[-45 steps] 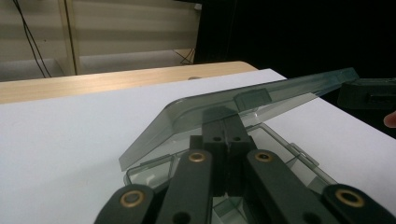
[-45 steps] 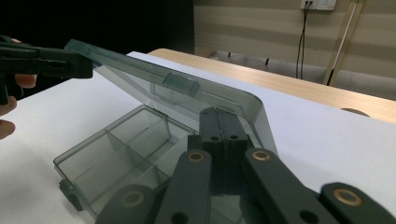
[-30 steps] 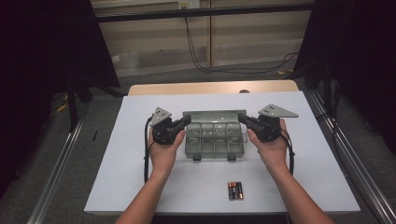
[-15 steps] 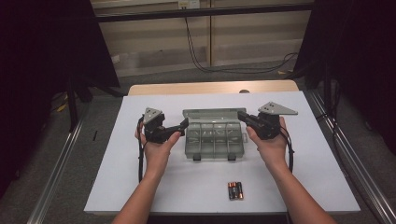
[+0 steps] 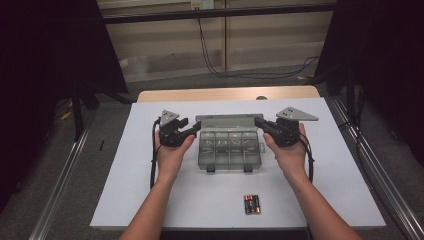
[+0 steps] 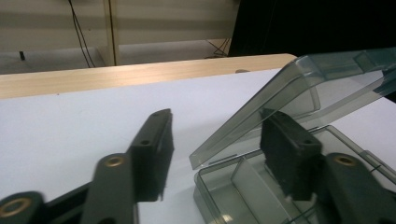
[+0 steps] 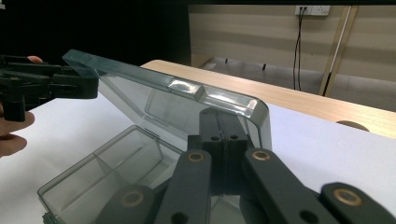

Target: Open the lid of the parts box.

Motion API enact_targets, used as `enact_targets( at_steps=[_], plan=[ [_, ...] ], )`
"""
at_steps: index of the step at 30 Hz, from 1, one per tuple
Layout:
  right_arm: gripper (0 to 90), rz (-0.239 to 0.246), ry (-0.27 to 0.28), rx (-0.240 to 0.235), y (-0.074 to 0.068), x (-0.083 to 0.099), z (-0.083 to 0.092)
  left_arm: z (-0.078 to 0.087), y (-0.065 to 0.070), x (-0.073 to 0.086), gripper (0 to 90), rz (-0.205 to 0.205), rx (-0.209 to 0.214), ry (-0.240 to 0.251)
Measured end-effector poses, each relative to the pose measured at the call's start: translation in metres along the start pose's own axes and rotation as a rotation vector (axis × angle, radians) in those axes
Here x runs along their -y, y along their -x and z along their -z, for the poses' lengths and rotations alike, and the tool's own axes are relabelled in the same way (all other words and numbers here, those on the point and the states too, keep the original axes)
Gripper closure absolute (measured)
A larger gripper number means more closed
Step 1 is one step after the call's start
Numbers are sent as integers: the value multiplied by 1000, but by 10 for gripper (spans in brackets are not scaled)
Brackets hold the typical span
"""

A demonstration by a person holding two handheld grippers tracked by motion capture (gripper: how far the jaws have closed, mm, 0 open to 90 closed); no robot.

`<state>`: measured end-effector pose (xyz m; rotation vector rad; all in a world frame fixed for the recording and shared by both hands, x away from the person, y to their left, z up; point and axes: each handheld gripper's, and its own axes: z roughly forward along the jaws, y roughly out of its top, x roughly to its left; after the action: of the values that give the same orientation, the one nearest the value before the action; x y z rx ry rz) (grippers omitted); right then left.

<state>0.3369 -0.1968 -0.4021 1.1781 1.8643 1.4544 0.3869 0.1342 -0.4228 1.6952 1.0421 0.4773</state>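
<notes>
Left gripper (image 6: pixel 212 154) jaws half apart, just been closing, straddling the raised lid (image 6: pixel 299 100) edge without pressing, right gripper (image 7: pixel 223 128) clamped on the lid's other end above the clear box (image 5: pixel 229 149).

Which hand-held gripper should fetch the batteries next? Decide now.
Left, probably: the left hand-held gripper, jaws just closing about the lid corner, grips nothing yet; the right hand-held gripper is shut on the raised lid.

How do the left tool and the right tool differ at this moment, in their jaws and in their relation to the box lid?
The left tool has its jaws apart, one each side of the lid edge, not pressing it; they have just been closing. The right tool has its jaws together, tips at the lid's end; whether they pinch it is unclear. Both are black, hand-held, at opposite ends of the open box.
</notes>
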Motion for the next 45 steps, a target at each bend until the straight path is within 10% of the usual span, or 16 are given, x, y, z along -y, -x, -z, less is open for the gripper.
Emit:
enact_targets(
  at_steps=[14, 21, 29, 35, 45],
  plan=[
    [900, 44, 11, 12, -1, -2, 7, -8, 10, -6, 801, -24, -24, -17],
    [578, 105, 121, 9, -3, 0, 27, -10, 11, -7, 824, -13, -30, -25],
    [106, -16, 91, 121, 19, 5, 22, -11, 9, -8, 829, 1, -25, -18],
    [135, -25, 60, 149, 25, 13, 6, -13, 6, -9, 827, 23, -12, -17],
    [592, -62, 35, 125, 24, 20, -15, -16, 5, -9, 827, 30, -13, -10]
  ],
)
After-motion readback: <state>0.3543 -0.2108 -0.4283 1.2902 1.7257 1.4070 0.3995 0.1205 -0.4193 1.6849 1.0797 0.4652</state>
